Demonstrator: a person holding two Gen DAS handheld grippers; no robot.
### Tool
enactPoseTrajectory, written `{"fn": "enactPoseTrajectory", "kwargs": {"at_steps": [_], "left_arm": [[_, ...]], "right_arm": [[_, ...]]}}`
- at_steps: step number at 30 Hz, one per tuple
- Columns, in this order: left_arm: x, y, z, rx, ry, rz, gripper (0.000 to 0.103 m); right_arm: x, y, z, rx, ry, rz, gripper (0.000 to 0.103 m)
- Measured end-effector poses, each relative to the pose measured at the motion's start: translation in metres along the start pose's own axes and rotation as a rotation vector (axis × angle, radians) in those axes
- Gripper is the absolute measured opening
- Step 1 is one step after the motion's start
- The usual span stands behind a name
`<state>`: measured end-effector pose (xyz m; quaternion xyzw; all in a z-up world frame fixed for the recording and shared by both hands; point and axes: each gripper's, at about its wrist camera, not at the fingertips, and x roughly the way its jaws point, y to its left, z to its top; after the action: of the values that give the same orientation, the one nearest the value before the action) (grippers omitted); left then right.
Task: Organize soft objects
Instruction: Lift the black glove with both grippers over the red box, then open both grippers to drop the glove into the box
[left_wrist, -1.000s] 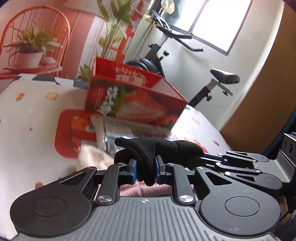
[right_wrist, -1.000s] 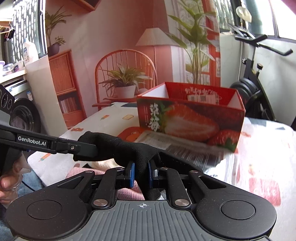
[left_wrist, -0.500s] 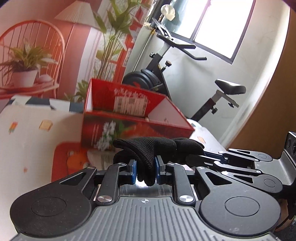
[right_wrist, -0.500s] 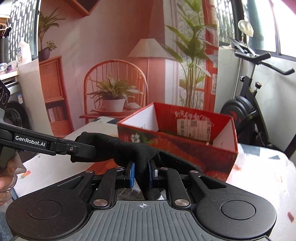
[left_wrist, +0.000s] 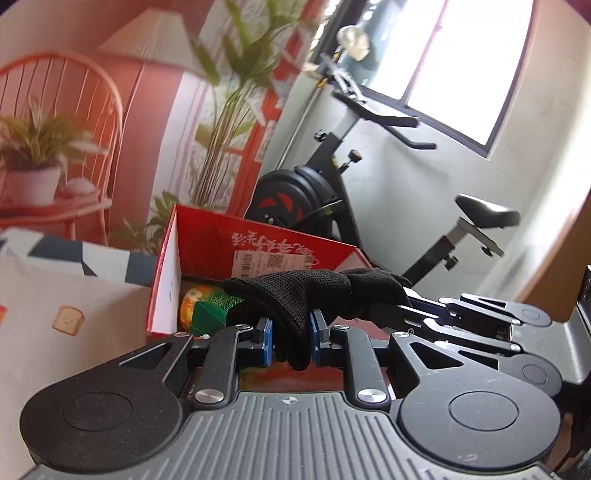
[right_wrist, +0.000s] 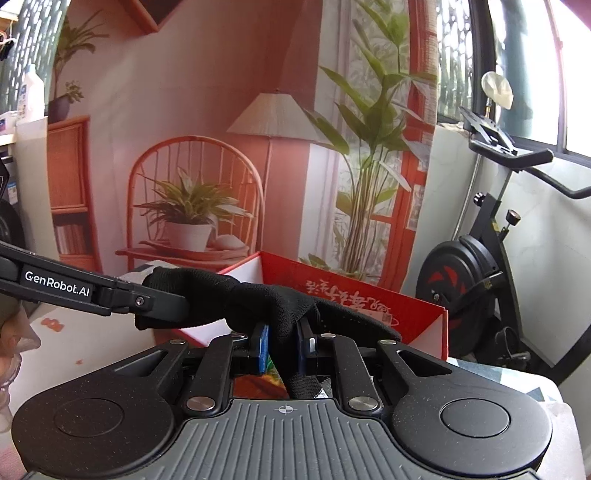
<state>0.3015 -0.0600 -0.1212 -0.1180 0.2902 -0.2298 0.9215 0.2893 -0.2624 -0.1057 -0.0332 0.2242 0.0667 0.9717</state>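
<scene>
My left tongs and right tongs are both clamped on one black knitted glove, stretched between them. It hangs over the open red strawberry-printed cardboard box.

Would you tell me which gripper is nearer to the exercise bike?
Right. The right gripper holds the black cloth on the side toward the exercise bike; the left gripper grips the cloth's far end.

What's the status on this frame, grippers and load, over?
Left gripper and right gripper both shut on black knit cloth, stretched between them. Red box open just ahead, orange-green item inside. Nothing blocking.
</scene>
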Motion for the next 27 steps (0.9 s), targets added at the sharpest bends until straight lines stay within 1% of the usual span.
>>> {"fn": "enactPoseTrajectory", "kwargs": {"at_steps": [5, 12, 15, 17, 18, 19, 21, 23, 26, 27], "left_arm": [[0.028, 0.008, 0.01, -0.034, 0.026, 0.005, 0.02], [0.057, 0.009, 0.017, -0.002, 0.072, 0.032, 0.02], [0.066, 0.007, 0.017, 0.021, 0.089, 0.039, 0.021], [0.064, 0.006, 0.015, 0.032, 0.077, 0.027, 0.031], [0.064, 0.004, 0.014, 0.045, 0.077, 0.029, 0.045], [0.064, 0.003, 0.012, 0.058, 0.073, 0.037, 0.05], [0.061, 0.0, 0.01, 0.081, 0.071, 0.044, 0.05], [0.058, 0.001, 0.009, 0.082, 0.075, 0.043, 0.05], [0.046, 0.001, 0.006, 0.092, 0.076, 0.048, 0.05], [0.041, 0.001, 0.005, 0.101, 0.076, 0.056, 0.052]], "right_arm": [[0.031, -0.018, -0.004, 0.004, 0.029, -0.006, 0.013], [0.059, -0.035, -0.015, 0.012, 0.092, -0.005, 0.014], [0.068, -0.042, -0.02, 0.039, 0.117, -0.007, 0.015], [0.07, -0.044, -0.024, 0.05, 0.128, -0.021, 0.019], [0.07, -0.045, -0.026, 0.054, 0.13, -0.028, 0.023], [0.071, -0.046, -0.027, 0.059, 0.132, -0.036, 0.025], [0.069, -0.046, -0.03, 0.068, 0.132, -0.052, 0.025], [0.063, -0.047, -0.033, 0.08, 0.118, -0.061, 0.027], [0.051, -0.045, -0.037, 0.102, 0.098, -0.07, 0.037], [0.045, -0.045, -0.037, 0.112, 0.088, -0.077, 0.042]]}}
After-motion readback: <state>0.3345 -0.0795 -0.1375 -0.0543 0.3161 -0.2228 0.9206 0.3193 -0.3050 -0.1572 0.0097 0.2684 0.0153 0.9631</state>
